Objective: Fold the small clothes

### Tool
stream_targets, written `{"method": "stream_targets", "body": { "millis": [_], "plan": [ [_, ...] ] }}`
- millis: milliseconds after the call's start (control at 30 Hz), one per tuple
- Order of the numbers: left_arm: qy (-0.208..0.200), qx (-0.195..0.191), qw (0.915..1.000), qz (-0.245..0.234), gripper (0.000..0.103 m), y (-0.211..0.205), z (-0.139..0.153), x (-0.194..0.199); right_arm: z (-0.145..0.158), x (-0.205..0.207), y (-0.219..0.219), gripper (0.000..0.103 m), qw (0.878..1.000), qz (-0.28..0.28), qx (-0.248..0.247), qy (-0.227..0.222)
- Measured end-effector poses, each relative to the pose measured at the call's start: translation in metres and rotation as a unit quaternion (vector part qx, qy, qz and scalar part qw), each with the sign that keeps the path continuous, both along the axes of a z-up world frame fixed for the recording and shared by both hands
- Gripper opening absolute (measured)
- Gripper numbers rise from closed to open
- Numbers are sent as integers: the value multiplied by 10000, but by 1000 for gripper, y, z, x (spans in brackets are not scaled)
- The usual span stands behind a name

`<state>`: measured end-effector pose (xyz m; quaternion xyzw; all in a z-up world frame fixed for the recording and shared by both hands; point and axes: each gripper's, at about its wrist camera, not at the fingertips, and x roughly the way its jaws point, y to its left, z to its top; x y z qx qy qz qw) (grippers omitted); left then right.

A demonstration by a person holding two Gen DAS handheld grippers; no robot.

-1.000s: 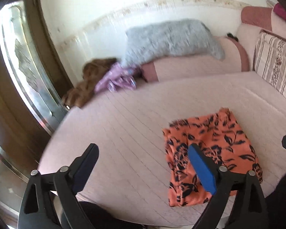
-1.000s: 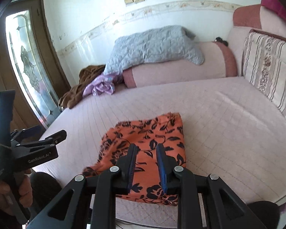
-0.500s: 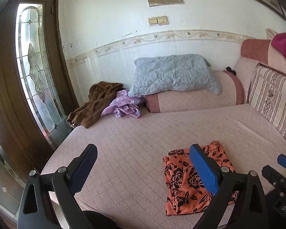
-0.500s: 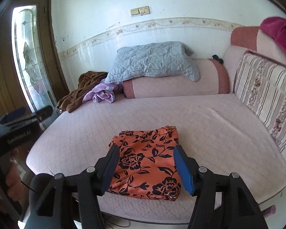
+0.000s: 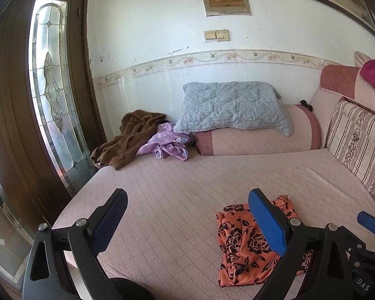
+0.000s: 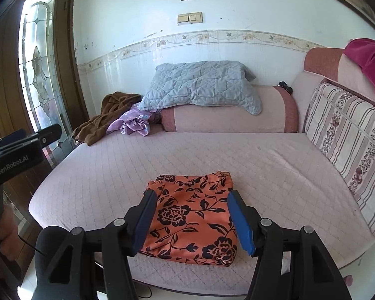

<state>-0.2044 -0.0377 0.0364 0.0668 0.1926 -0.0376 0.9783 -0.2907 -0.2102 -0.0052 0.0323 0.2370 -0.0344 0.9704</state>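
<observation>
From the left wrist view, the only readable writing is the white letters "DAS" on a black part of the right tool [image 5: 370, 225] at the bottom right corner; of that tool only one blue fingertip and some black body show here. The plaque [image 5: 226, 0] high on the wall has text, but it is too small to read. The left tool [image 5: 185, 215] points slightly downward over the bed [image 5: 177, 200], and its jaws stand wide apart with nothing between them. The folded orange floral garment [image 5: 240, 247] lies flat on the bed near the front edge, partly hidden behind the right finger of this tool. At the far end a brown garment [image 5: 127, 140] and a purple garment [image 5: 167, 142] lie crumpled just beside a grey quilted pillow [image 5: 230, 105].

From the right wrist view, the words "GenRobot.AI" are printed in white on the black body of the left tool [image 6: 15, 160] at the left edge. Below it, part of a hand [image 6: 5, 232] grips the handle. The right tool [image 6: 192, 215] is tilted down toward the orange garment [image 6: 192, 215]. Its jaws are released and stand apart above the cloth, one finger on each side of it in the picture, and the pads do not press on it. A striped cushion [image 6: 350, 150] leans at the right side of the bed.
</observation>
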Motion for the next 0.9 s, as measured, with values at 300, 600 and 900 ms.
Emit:
{"method": "stream_targets", "body": {
  "millis": [300,600,900],
  "plan": [
    [109,-20,9998,134,97,7,-4,6,-5,10,6,63,9999,57,-48,133],
    [184,-41,9996,195,97,10,-9,10,-7,12,8,63,9998,79,-96,144],
    [239,20,9996,176,97,6,-12,13,-9,14,5,63,9997,-26,-173,173]
  ]
}}
